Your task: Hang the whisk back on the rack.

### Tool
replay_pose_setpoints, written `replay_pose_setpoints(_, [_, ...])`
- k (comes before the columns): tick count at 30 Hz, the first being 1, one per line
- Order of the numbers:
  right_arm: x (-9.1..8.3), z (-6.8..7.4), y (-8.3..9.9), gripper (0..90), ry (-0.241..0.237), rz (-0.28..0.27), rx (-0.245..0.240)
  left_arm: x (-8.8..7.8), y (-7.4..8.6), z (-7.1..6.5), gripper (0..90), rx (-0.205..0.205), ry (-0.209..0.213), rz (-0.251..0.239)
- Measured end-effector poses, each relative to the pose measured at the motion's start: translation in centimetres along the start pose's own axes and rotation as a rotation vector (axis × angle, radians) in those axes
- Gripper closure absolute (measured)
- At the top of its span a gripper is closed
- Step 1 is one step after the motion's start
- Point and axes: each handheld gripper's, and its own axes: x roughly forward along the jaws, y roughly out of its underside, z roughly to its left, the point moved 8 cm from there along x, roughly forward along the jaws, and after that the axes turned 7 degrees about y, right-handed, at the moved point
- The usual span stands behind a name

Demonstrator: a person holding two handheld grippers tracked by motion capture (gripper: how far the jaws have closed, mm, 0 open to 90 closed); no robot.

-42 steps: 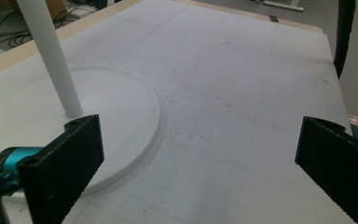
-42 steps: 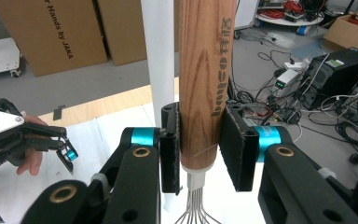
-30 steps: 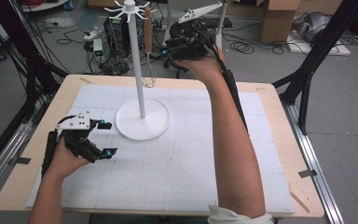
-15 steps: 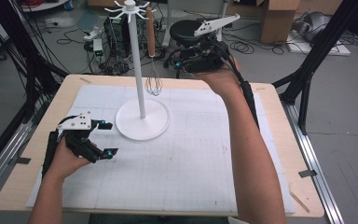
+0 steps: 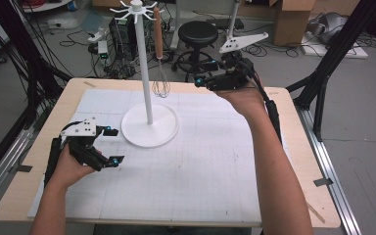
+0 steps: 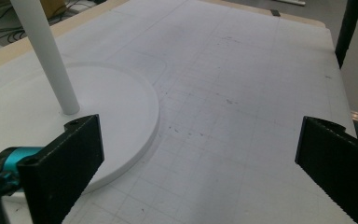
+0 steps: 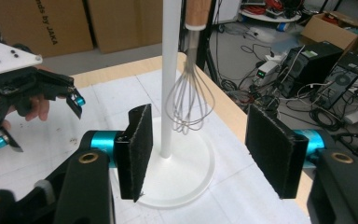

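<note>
Drawn back toward the right edge of the table [image 5: 284, 147] since a second ago, right claw [image 5: 203, 81], jaws just been opening, nothing between them. Going left to right: left claw [image 5: 111, 145] low beside the stand's base, spread wide, empty. Next, white stand [image 5: 144, 73], whisk [image 5: 161, 85] dangling from a top hook, clear of the table. Light, springy wires, likely to swing; best taken by the stiff wooden handle [image 5: 158, 29].

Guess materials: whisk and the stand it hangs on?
Whisk: thin shiny wire loops, likely steel; handle looks like brown wood or cork, matte. Stand: uniform matte white pole and round base, probably painted metal or plastic; can't tell which.
</note>
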Motion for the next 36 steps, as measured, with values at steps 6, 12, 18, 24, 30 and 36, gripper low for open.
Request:
replay_pose_setpoints(6, [-0.7, 0.2, 2.0, 35.3, -0.002, 0.004, 0.017, -0.1, 0.0, 0.0, 1.7, 0.004, 0.001, 0.002])
replay_pose_setpoints(12, [-1.3, 1.1, 4.4, 30.5, -0.025, -0.018, 0.048, 0.0, 0.0, -0.1, 1.6, 0.001, 0.003, 0.000])
replay_pose_setpoints(18, [-1.6, 1.6, 7.0, 25.8, -0.016, -0.021, 0.065, -0.1, -0.1, -0.1, 1.6, 0.004, 0.004, -0.006])
replay_pose_setpoints(24, [-1.8, 2.0, 9.9, 21.1, 0.006, -0.009, 0.082, 0.0, -0.1, -0.1, 1.6, 0.002, 0.005, -0.006])
replay_pose_setpoints(30, [-2.1, 2.1, 12.5, 17.8, 0.023, -0.020, 0.122, 0.1, 0.0, -0.1, 1.6, 0.000, 0.006, -0.002])
replay_pose_setpoints(36, [-2.2, 2.5, 14.8, 15.5, 0.041, -0.027, 0.149, 0.1, -0.1, -0.2, 1.6, 0.000, 0.006, -0.004])
